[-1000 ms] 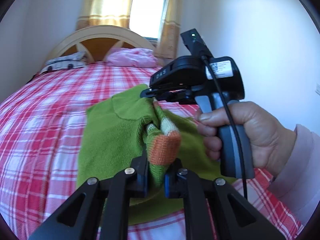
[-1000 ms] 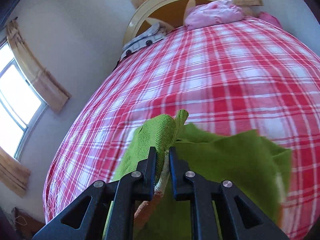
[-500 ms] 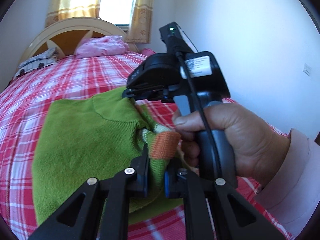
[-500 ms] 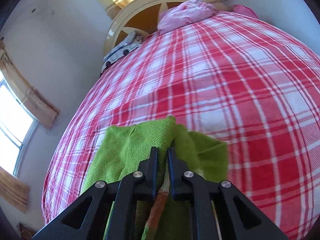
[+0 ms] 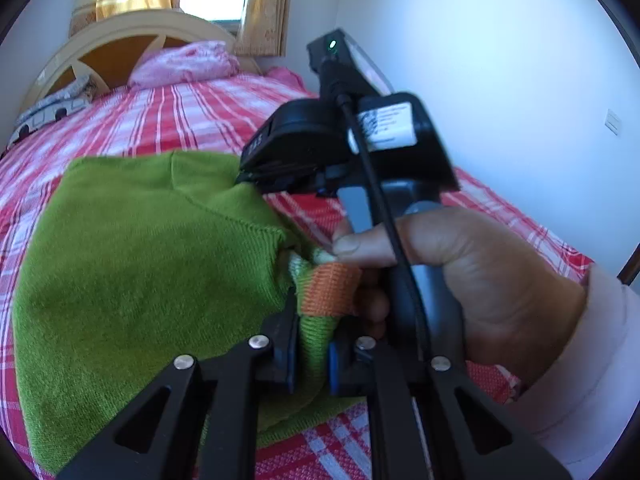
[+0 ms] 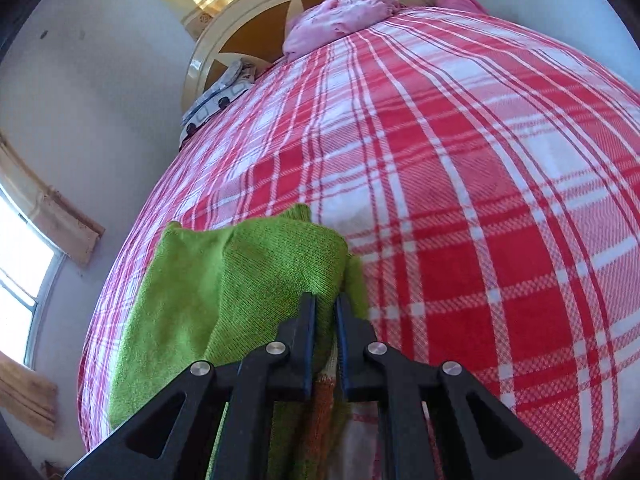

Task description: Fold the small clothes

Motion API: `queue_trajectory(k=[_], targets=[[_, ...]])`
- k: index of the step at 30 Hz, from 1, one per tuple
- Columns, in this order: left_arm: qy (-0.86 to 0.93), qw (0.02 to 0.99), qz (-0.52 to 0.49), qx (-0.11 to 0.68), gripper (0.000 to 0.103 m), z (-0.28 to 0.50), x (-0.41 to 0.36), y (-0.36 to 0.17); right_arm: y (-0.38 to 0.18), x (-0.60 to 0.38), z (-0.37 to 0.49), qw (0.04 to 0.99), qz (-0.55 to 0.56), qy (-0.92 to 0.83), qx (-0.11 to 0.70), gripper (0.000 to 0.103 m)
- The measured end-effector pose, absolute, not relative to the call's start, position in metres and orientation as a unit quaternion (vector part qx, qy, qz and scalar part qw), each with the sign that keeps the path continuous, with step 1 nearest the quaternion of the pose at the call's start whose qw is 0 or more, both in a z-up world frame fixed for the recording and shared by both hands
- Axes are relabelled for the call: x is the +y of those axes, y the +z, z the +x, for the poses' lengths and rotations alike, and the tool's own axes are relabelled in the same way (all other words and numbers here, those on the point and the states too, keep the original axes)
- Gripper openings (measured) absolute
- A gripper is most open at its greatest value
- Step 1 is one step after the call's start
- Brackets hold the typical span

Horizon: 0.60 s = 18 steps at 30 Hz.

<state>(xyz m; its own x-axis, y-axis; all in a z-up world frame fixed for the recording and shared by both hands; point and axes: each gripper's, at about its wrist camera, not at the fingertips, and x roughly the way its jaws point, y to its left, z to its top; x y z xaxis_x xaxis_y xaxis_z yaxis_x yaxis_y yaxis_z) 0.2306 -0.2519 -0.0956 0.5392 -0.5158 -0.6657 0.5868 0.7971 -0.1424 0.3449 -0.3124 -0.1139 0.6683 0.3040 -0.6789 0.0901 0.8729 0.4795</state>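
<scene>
Sweater drawn further across the bed

Both grippers had carried the green knit sweater (image 5: 132,264) sideways over the red plaid bedspread (image 6: 460,168). The left gripper (image 5: 310,332) clenched its orange-striped cuff (image 5: 330,288); the right gripper (image 6: 325,320) pinched a ribbed fold. The right hand (image 5: 472,280) crowded closer than before, beside the cuff

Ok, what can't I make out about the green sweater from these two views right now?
- Left wrist: the green knitted sweater has its striped sleeve end hidden past the left tool and the right hand.
- Right wrist: the sweater's near part is covered by the right tool; its lower edge is cut off.
</scene>
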Motion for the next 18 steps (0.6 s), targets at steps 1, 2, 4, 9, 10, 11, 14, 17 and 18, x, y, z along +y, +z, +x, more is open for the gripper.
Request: queue_trajectory(k=[1, 2, 4, 9, 10, 11, 14, 17, 18], targets=[[-0.317, 0.874, 0.054, 0.365, 0.013, 0.228, -0.251, -0.095, -0.114, -0.313, 0.343, 0.882, 0.241, 0.053, 0.403, 0.009], [-0.317, 0.874, 0.059, 0.364, 0.015, 0.222, -0.251, -0.093, -0.114, -0.312, 0.342, 0.884, 0.230, 0.039, 0.406, 0.009], [-0.322, 0.872, 0.068, 0.363, 0.030, 0.210, -0.245, -0.087, -0.112, -0.311, 0.336, 0.888, 0.209, 0.016, 0.408, 0.009], [-0.352, 0.863, 0.012, 0.361, 0.072, 0.174, -0.180, -0.073, -0.099, -0.328, 0.290, 0.888, 0.167, -0.079, 0.422, 0.010], [-0.342, 0.868, -0.001, 0.359, 0.072, 0.170, -0.164, -0.073, -0.092, -0.332, 0.274, 0.894, 0.174, -0.083, 0.403, 0.010], [-0.327, 0.875, -0.023, 0.356, 0.072, 0.166, -0.140, -0.072, -0.082, -0.335, 0.249, 0.904, 0.188, -0.072, 0.377, 0.010], [-0.273, 0.891, -0.066, 0.358, 0.072, 0.169, -0.095, -0.074, -0.068, -0.325, 0.200, 0.914, 0.190, -0.039, 0.355, 0.010], [-0.217, 0.899, -0.100, 0.366, 0.072, 0.186, -0.066, -0.077, -0.063, -0.303, 0.172, 0.919, 0.182, -0.008, 0.350, 0.010], [-0.207, 0.901, -0.113, 0.365, 0.072, 0.197, -0.062, -0.077, -0.063, -0.292, 0.167, 0.919, 0.179, 0.004, 0.351, 0.010]])
